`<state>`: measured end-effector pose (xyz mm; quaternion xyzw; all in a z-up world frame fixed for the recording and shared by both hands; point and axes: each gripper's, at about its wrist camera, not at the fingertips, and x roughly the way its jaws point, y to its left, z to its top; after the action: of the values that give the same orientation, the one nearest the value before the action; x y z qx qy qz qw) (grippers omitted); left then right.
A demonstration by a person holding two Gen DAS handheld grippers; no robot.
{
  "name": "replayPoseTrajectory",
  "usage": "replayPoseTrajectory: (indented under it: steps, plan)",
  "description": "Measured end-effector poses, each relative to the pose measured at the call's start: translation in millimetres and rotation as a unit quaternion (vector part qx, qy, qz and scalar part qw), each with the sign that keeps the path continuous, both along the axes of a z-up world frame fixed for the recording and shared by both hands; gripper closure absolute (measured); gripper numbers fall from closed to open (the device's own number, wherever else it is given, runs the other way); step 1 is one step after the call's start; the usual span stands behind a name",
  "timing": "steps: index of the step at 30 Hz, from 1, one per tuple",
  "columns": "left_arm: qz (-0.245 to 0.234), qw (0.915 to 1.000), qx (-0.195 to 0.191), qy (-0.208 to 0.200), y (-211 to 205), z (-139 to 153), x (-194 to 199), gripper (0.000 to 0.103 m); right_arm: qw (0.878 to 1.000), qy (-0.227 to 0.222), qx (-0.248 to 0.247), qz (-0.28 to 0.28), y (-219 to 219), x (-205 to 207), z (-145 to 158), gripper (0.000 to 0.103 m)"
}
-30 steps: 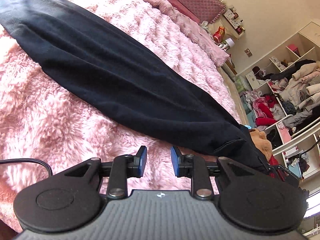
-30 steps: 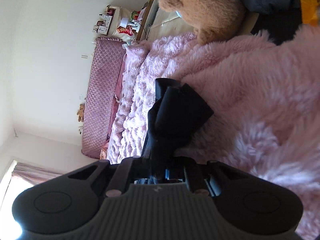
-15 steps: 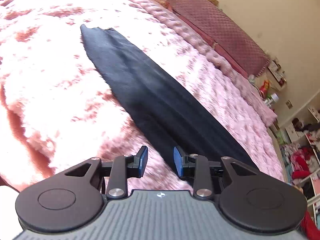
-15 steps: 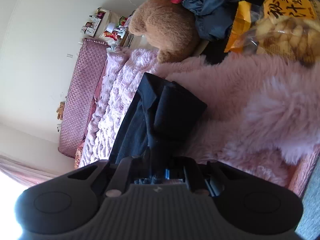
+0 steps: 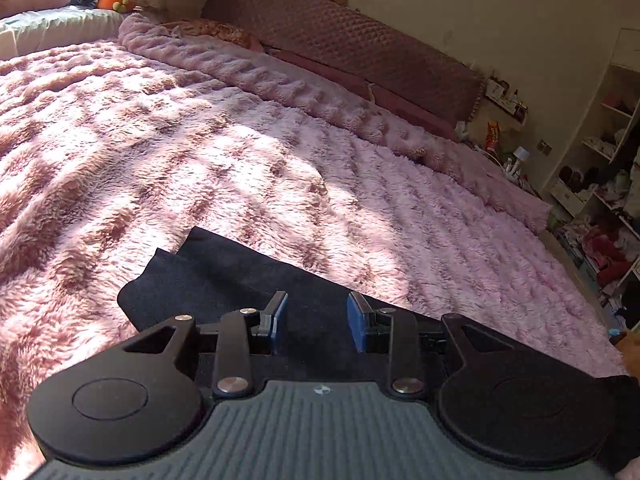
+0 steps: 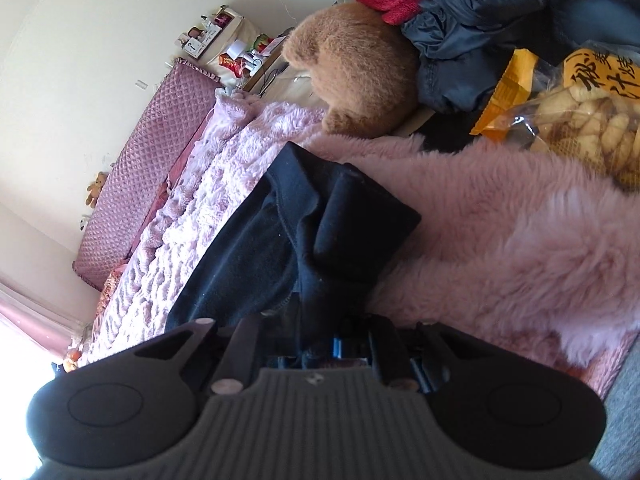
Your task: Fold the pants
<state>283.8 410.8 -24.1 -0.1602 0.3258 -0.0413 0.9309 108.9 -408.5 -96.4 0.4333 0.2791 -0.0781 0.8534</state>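
Black pants (image 5: 224, 276) lie stretched out on a fluffy pink blanket (image 5: 240, 160) covering the bed. In the left wrist view my left gripper (image 5: 316, 322) is open and empty, just above one end of the pants, with blue pads (image 5: 278, 320) either side of the cloth. In the right wrist view my right gripper (image 6: 334, 344) is shut on the other end of the pants (image 6: 320, 232), near the bed's edge; the bunched cloth hides its fingertips.
A brown teddy bear (image 6: 356, 68), dark and red clothes (image 6: 472, 20) and a bag of snacks (image 6: 576, 104) lie beyond the bed edge. A quilted pink headboard (image 5: 360, 52) and pillows line the far side. Open shelves with clothes (image 5: 608, 184) stand at right.
My left gripper has travelled along the pants to their far end and dropped close over it. My right gripper keeps its hold and has turned a little, bringing the snack bag into view.
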Motion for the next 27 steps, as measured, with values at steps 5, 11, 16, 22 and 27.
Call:
replayPoseTrajectory:
  steps: [5,11,16,22,27]
  plan:
    - [-0.143,0.9748,0.157,0.069,-25.6,-13.5,51.3,0.061,1.0,0.006,-0.014,-0.004,3.2,7.1,-3.3,0.094]
    - [-0.248,0.9172,0.29,0.112,-69.1,-48.1,79.8,0.04,0.999,0.012,-0.038,-0.001,9.4,12.3,-4.3,0.093]
    - [-0.306,0.8831,0.321,0.152,-90.9,-65.9,107.3,0.031,0.999,0.014,-0.041,0.001,9.0,15.0,-6.7,0.092]
    - [-0.342,0.8674,0.275,0.234,-94.5,-71.5,134.5,0.084,0.999,0.014,-0.04,0.001,8.6,15.9,-8.6,0.092]
    - [-0.343,0.8487,0.309,0.259,-107.9,-76.1,141.4,0.103,0.999,0.012,-0.035,0.002,8.1,16.0,-10.0,0.092]
